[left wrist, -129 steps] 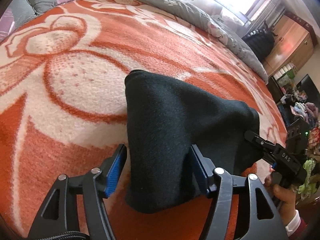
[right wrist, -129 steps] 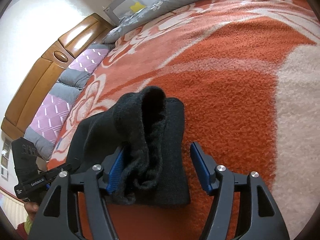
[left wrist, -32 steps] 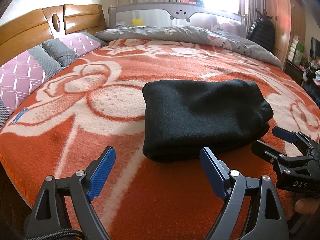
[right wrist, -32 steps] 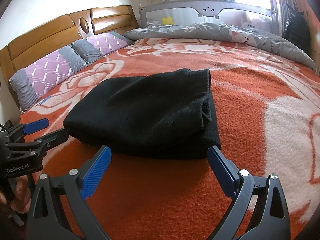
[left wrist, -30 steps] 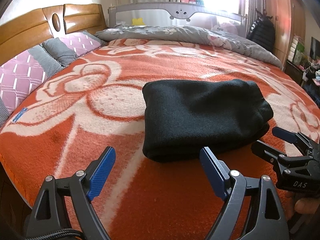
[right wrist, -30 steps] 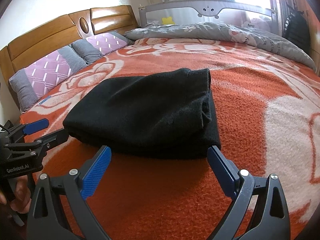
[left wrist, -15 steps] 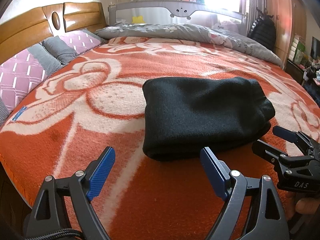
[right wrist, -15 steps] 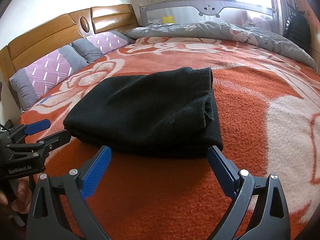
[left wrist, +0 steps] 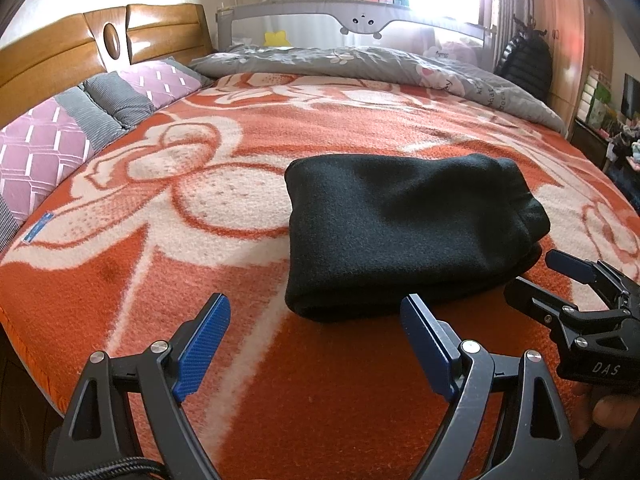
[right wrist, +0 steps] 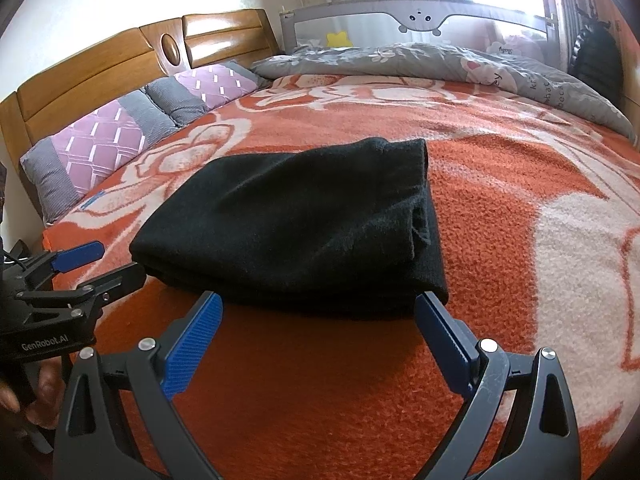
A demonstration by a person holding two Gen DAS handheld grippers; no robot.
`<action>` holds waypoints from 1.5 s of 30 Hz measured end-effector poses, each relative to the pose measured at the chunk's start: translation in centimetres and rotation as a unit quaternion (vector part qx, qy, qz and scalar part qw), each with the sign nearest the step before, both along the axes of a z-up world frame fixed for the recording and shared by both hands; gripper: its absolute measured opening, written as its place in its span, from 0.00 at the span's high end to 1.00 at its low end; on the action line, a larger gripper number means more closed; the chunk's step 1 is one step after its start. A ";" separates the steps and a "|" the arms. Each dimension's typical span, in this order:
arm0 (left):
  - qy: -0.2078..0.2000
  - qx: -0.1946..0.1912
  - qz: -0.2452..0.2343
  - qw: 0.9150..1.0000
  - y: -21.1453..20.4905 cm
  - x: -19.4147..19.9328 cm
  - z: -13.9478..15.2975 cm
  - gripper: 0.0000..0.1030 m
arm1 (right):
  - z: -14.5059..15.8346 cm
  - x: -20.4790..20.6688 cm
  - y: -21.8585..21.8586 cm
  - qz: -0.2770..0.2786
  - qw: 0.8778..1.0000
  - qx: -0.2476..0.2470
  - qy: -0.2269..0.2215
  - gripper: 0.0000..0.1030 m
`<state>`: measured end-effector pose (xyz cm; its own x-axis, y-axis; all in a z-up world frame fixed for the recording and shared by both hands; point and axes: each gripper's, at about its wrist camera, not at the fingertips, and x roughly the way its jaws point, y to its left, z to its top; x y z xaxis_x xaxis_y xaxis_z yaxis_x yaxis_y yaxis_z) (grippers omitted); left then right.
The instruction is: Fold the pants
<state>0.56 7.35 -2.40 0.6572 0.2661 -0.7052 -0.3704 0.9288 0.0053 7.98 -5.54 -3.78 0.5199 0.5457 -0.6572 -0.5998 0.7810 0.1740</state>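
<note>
At the far left, purple-and-grey quilted pillows (left wrist: pixel 60 136) lean against the carved wooden headboard (left wrist: pixel 100 44); the left gripper (left wrist: pixel 316 340) hangs near the edge of the orange-and-cream floral fleece blanket (left wrist: pixel 160 208), its blue-padded fingers spread wide and holding nothing. The black knitted pants (left wrist: pixel 400 228), folded into a thick stacked rectangle, lie flat on the blanket just beyond both grippers. To their right the right gripper (right wrist: pixel 316 332) is likewise wide open and empty, its fingertips close to the bundle's near edge.
</note>
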 end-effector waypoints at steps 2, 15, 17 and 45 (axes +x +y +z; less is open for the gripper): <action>-0.001 0.000 0.000 1.000 0.0 0.0 0.0 0.15 | 0.2 0.0 0.0 0.001 1.000 0.000 -0.001 0.06; -0.007 0.004 -0.001 1.000 -0.1 -0.2 0.5 0.15 | 1.0 0.0 -0.1 0.003 1.000 0.005 -0.006 0.06; -0.009 0.004 -0.002 1.000 -0.2 -0.2 0.6 0.15 | 1.1 0.0 -0.1 0.003 1.000 0.005 -0.007 0.06; -0.010 0.001 0.000 1.000 0.1 0.1 1.1 0.15 | 2.0 0.1 0.1 0.006 1.000 0.011 -0.012 0.06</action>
